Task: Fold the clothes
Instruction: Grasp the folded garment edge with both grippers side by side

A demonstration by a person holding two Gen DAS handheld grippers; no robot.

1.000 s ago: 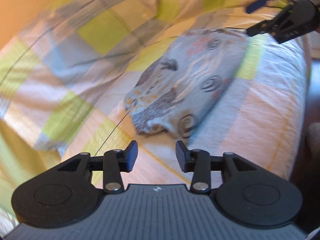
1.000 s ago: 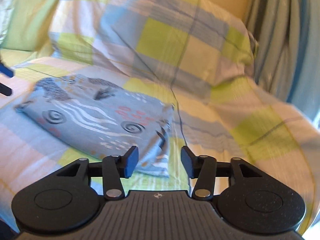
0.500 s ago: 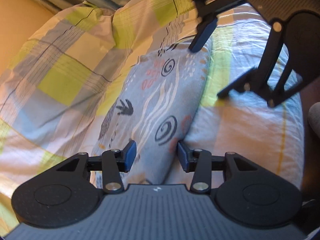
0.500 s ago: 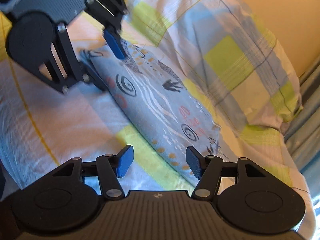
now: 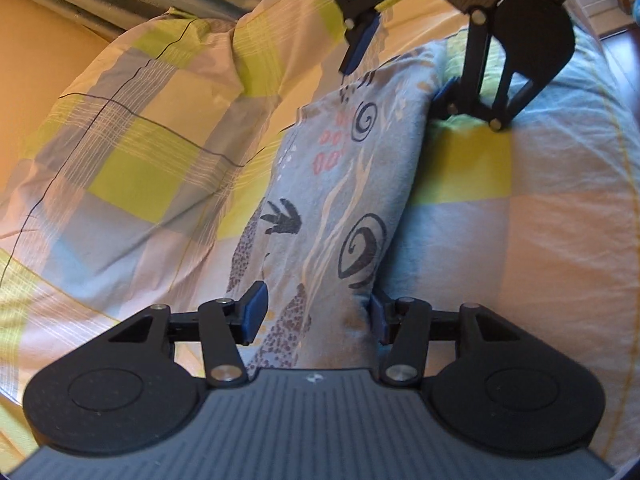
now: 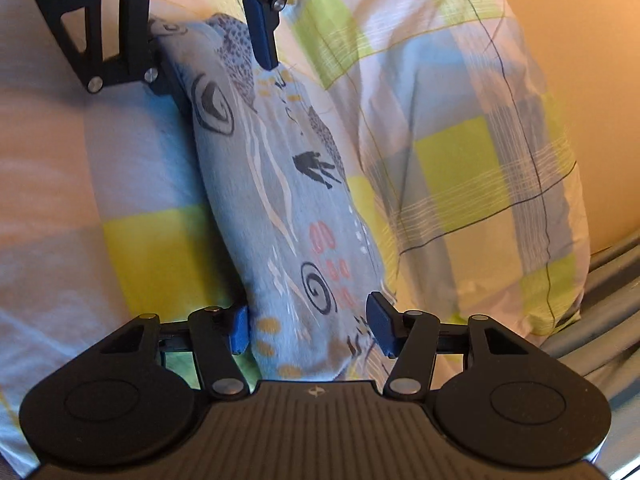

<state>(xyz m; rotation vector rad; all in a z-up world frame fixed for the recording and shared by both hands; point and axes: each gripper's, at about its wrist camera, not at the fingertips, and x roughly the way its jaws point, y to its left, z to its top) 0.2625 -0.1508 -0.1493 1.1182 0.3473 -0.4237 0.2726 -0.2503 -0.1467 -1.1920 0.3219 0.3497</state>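
Under everything you have the bed, its checked sheet (image 5: 500, 240) in orange, pale blue and lime squares. A pillow (image 5: 132, 152) in the same checks lies along the left of the left wrist view and along the right of the right wrist view, with grey-blue curtain folds (image 6: 608, 320) beyond it.

Your folded garment (image 5: 340, 200), light blue with dark spirals, pale wavy lines, pink ovals and speckled patches, lies as a long narrow bundle on the sheet, just beside the pillow. It runs from one gripper to the other.

Your left gripper (image 5: 316, 314) straddles the near end of the bundle in its own view; its jaws are opening, with the cloth between them. Its right pad sits against the fold's edge, while the left pad (image 5: 254, 312) rests over the fabric without clearly pinching.

Your right gripper (image 6: 308, 328) straddles the opposite end; its jaws are closing with the cloth between them. The left pad (image 6: 240, 330) is right at the bundle's side, the right pad just over its edge. A firm pinch is not evident.

Each gripper shows at the far end in the other's view.
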